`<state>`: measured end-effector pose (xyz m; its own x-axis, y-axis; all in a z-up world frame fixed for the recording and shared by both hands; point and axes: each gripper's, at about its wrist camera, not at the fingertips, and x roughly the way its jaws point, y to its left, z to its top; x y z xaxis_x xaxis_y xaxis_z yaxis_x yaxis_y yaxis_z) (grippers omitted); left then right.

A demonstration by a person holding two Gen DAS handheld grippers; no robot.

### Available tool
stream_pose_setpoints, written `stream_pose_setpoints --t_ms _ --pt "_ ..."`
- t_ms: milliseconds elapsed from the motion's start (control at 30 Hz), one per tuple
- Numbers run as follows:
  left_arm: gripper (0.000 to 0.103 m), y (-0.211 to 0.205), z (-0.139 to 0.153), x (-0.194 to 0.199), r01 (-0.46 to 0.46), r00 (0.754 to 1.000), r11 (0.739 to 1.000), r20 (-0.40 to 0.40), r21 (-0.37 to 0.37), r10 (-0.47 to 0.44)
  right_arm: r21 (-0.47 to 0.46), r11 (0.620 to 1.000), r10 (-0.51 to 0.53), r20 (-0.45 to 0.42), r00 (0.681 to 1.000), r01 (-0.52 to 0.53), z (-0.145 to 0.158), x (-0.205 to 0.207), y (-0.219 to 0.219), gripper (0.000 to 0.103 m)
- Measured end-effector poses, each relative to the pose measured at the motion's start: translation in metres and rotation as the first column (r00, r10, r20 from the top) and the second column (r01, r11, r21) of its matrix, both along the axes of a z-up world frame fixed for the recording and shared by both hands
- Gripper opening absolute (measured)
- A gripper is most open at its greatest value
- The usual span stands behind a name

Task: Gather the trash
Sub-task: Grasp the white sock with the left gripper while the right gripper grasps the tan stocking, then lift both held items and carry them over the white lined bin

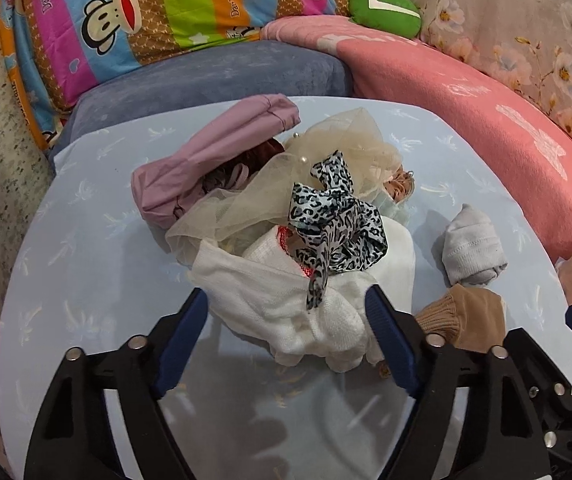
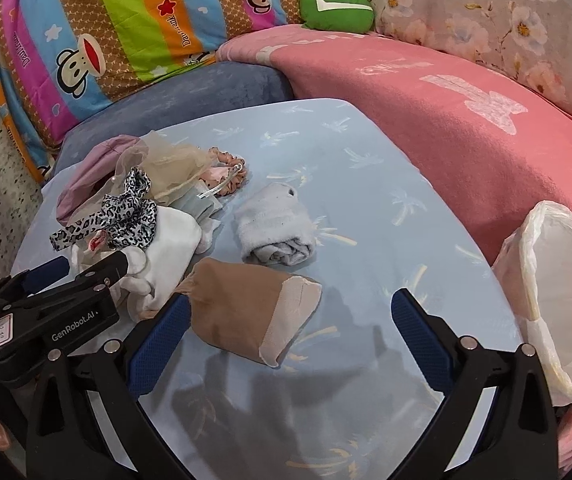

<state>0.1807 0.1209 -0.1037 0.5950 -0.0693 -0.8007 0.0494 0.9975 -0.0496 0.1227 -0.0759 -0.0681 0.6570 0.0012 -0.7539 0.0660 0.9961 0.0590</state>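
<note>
Left gripper (image 1: pixel 288 322): my blue fingers (image 1: pixel 184 336) stand apart either side of the white cloth (image 1: pixel 306 300); whether the pads press it, I cannot tell.
Right gripper (image 2: pixel 290 328): I have the fingers wide apart and nothing clamped; the tan sock (image 2: pixel 246 316) lies between them, up against the left pad.
Pile: white cloth, leopard-print ribbon (image 1: pixel 334 224), cream tulle (image 1: pixel 270 188) and lilac pouch (image 1: pixel 210 160) are heaped near the table's left edge, going by my right camera.
Grey sock (image 2: pixel 274 228): rolled up, mid-table, just beyond the tan one and apart from the pile.
Bag (image 2: pixel 558 296): white plastic, mouth open, at the table's right edge against the pink blanket (image 2: pixel 446 120).
Table (image 2: pixel 366 184): pale blue cloth with a palm print.
Backdrop: cartoon monkey quilt (image 2: pixel 106 40) and green cushion (image 2: pixel 336 8) beyond the far edge.
</note>
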Motion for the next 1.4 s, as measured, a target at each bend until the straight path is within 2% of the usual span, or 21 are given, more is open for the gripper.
stream_pose_setpoints --t_ms 67,133,200,267,300,333,400,500,567,800,1033,1167,1333,1367,1400 --pt "0.064 0.001 -0.003 0.0 0.007 1.0 1.0 -0.011 -0.009 -0.007 0.005 1.0 0.011 -0.004 1.0 -0.011 -0.002 0.002 0.003 0.093" --pt "0.051 0.001 -0.005 0.001 0.02 1.0 1.0 -0.016 -0.016 -0.021 0.006 1.0 0.022 -0.012 1.0 -0.022 -0.006 0.005 0.007 0.087" --pt "0.043 0.001 -0.005 0.0 0.027 0.999 1.0 -0.016 -0.015 -0.027 0.012 0.999 0.033 -0.025 0.999 -0.033 -0.01 0.009 0.012 0.076" --pt "0.029 0.002 -0.005 -0.001 0.031 0.999 0.999 -0.015 -0.023 -0.032 0.03 0.998 0.049 -0.039 0.998 -0.048 -0.015 0.01 0.015 0.066" --pt "0.015 0.003 -0.006 -0.001 0.037 0.999 0.999 -0.019 -0.033 -0.037 0.04 0.998 0.058 -0.047 0.997 -0.056 -0.017 0.01 0.016 0.059" --pt "0.007 0.005 -0.007 -0.001 0.044 0.999 0.998 -0.026 -0.048 -0.045 0.05 0.997 0.067 -0.056 0.996 -0.064 -0.019 0.01 0.017 0.054" --pt "0.007 0.006 -0.006 -0.003 0.044 0.999 0.997 -0.026 -0.059 -0.045 0.053 0.996 0.081 -0.067 0.994 -0.077 -0.021 0.009 0.021 0.035" --pt "0.006 0.008 -0.002 -0.011 0.05 0.999 0.997 -0.007 -0.056 -0.05 0.042 0.995 0.097 -0.069 0.993 -0.094 -0.019 0.004 0.025 0.016" --pt "0.006 0.008 0.003 -0.018 0.057 0.998 0.996 0.002 -0.069 -0.057 0.051 0.994 0.101 -0.061 0.993 -0.098 -0.016 0.0 0.023 0.008" --pt "0.006 0.002 0.032 -0.046 0.084 0.995 0.992 0.057 -0.089 -0.079 0.044 0.993 0.11 0.007 0.994 -0.11 0.011 -0.023 0.018 0.002" --pt "0.006 -0.007 0.063 -0.074 0.108 0.989 0.988 0.108 -0.111 -0.096 0.048 0.993 0.102 0.062 0.993 -0.105 0.033 -0.038 0.008 0.002" --pt "0.006 -0.008 0.073 -0.084 0.103 0.988 0.989 0.127 -0.104 -0.09 0.094 0.989 0.119 0.005 0.993 -0.119 0.021 -0.029 0.005 0.005" --pt "0.006 -0.003 0.068 -0.083 0.086 0.992 0.992 0.106 -0.095 -0.075 0.122 0.987 0.115 -0.073 0.991 -0.105 -0.005 -0.011 0.012 0.008" --pt "0.006 -0.002 0.066 -0.082 0.083 0.992 0.992 0.1 -0.094 -0.073 0.131 0.986 0.114 -0.086 0.99 -0.102 -0.008 -0.009 0.014 0.011" --pt "0.006 0.0 0.064 -0.08 0.079 0.993 0.993 0.096 -0.091 -0.071 0.135 0.986 0.112 -0.094 0.989 -0.099 -0.011 -0.006 0.015 0.021"
